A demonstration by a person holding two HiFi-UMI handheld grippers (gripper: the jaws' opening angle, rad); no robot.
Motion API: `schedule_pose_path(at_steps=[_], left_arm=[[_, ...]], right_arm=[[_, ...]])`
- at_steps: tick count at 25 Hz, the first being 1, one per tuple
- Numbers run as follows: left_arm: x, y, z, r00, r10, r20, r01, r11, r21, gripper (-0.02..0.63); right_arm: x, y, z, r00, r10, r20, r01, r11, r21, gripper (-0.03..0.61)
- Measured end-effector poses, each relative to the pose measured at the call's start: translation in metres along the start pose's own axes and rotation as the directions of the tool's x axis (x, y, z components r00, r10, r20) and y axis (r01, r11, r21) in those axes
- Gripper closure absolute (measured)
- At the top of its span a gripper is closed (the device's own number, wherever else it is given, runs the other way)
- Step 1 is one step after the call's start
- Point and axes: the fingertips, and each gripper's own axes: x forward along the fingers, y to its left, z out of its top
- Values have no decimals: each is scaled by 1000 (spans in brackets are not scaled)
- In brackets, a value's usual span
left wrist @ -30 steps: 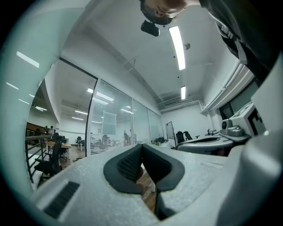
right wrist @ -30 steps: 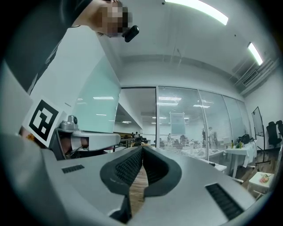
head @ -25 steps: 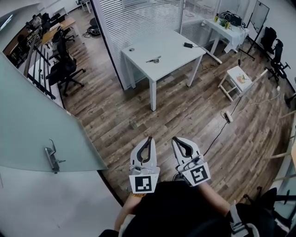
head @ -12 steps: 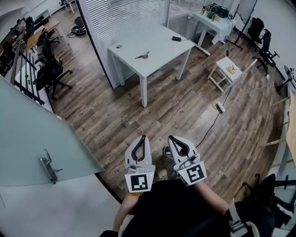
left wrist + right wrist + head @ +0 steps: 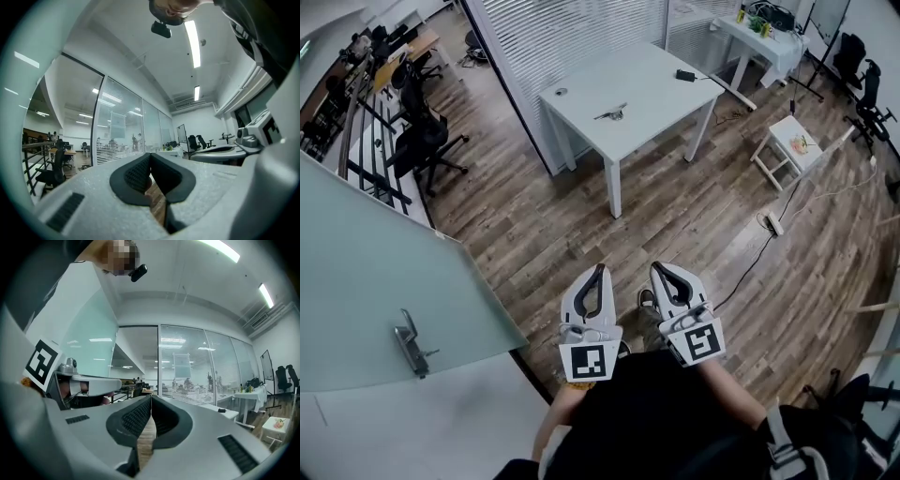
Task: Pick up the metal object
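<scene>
The metal object (image 5: 612,113) is a small grey tool that lies on the white table (image 5: 661,89) far ahead across the wood floor. My left gripper (image 5: 601,269) and right gripper (image 5: 656,266) are held side by side close to the person's body, well short of the table, and both point toward it. In the left gripper view the left gripper (image 5: 150,155) has its dark pads closed together with nothing between them. The right gripper (image 5: 151,397) looks the same in its own view, jaws shut and empty.
A frosted glass door (image 5: 366,281) with a metal handle (image 5: 412,341) stands close on the left. Office chairs (image 5: 417,141) sit beyond it. A small white stool (image 5: 791,145) and a floor power strip (image 5: 773,223) with a cable lie right of the table.
The head view has swung left and back right, and the table sits slightly higher in it. Both grippers stay shut, side by side. A shoe now shows between them.
</scene>
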Motion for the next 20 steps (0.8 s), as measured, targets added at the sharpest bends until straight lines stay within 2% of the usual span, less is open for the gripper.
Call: schedule_pose_path(at_steps=[6,12,17,20], left_arm=[[79,0,5,1000,-1,-17,1,1000,-3,598],[157,-14,1,999,4,-38,-4,1000,-2,598],[198,-24,-11,998,1,-67,0,1000,15,598],[213,-24,-13,996,10,-86,-9,1000,19,598]], right_arm=[[45,-72,5,1000,-12,22,11,1000,18,574],[73,-154,-7,999,-33,-2,33,998,45,574],[93,-202,-24,999,-43,-9,43,998,56,574],[110,-224,-36,999,-30,-46,33,997,69,574]])
